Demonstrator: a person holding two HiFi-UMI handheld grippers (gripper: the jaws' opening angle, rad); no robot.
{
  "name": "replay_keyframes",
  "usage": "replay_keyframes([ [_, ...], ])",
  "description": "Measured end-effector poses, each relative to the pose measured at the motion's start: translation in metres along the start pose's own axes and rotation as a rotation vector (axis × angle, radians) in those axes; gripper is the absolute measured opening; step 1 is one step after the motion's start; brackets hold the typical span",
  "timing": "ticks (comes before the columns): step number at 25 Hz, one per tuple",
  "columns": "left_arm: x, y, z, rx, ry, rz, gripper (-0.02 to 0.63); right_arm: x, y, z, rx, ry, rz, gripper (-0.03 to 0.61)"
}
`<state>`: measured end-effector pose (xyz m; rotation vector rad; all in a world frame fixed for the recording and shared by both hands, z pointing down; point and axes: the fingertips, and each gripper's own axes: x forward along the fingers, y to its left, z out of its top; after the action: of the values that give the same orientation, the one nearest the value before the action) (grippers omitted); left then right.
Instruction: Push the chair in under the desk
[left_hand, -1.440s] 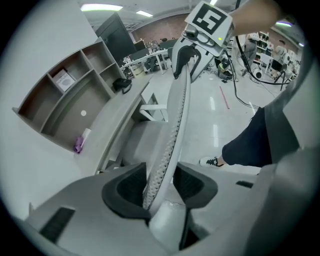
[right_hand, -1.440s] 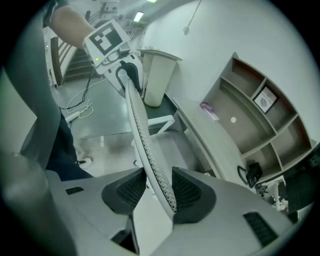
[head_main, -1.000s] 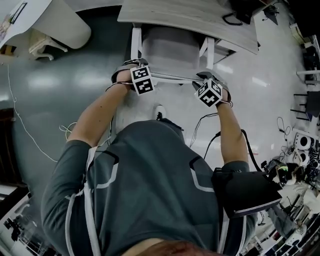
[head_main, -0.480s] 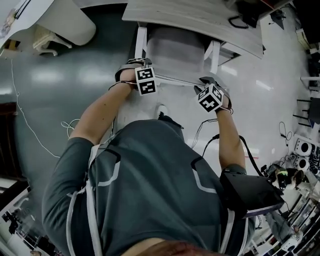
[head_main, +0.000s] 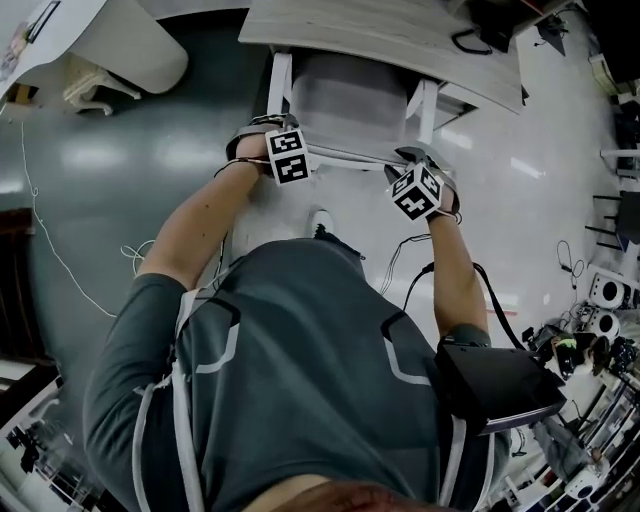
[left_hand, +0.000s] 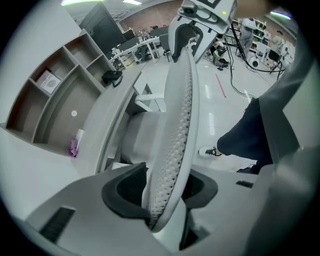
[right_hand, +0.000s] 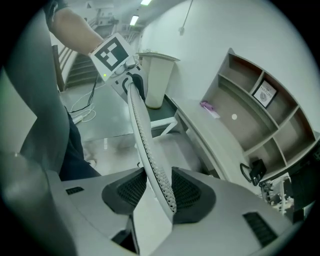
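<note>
The left hand (head_main: 248, 150) reaches forward on a nearly straight arm. The left gripper (left_hand: 166, 189) points steeply down over the left end of the backrest (left_hand: 180, 100), and its fingers (left_hand: 125, 187), which have just been closing, clamp the perforated rim. The right hand (head_main: 442, 188) mirrors it at the other end. The right gripper (right_hand: 155, 192) is also angled down, and its fingers (right_hand: 192, 192) have just been opening a little yet press on the rim.

The chair (head_main: 350, 95) stands at 12 o'clock from the person, its seat front already under the tabletop (head_main: 400, 45) edge. Open floor (head_main: 120, 160) lies at 9 and 3 o'clock. A white bin (head_main: 135, 50) sits at 10 o'clock, well apart from the chair. A shoe (head_main: 318, 222) is near the chair at 6 o'clock.
</note>
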<state>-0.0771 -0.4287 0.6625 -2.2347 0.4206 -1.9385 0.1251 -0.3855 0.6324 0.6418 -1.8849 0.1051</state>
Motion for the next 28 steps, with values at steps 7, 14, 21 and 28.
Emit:
replay_keyframes([
  [7, 0.006, 0.022, 0.008, -0.023, 0.015, 0.035, 0.172, 0.007, -0.026, 0.002, -0.021, -0.013, -0.018, 0.170],
  [14, 0.019, 0.060, 0.011, -0.047, 0.042, 0.078, 0.178, 0.022, -0.058, 0.014, -0.007, -0.011, -0.016, 0.170],
  [21, 0.031, 0.102, 0.014, -0.089, 0.075, 0.125, 0.193, 0.037, -0.091, 0.027, 0.014, -0.007, 0.000, 0.172],
  [28, 0.026, 0.135, 0.017, -0.149, 0.102, 0.195, 0.186, 0.051, -0.128, 0.034, 0.015, -0.005, -0.008, 0.175],
])
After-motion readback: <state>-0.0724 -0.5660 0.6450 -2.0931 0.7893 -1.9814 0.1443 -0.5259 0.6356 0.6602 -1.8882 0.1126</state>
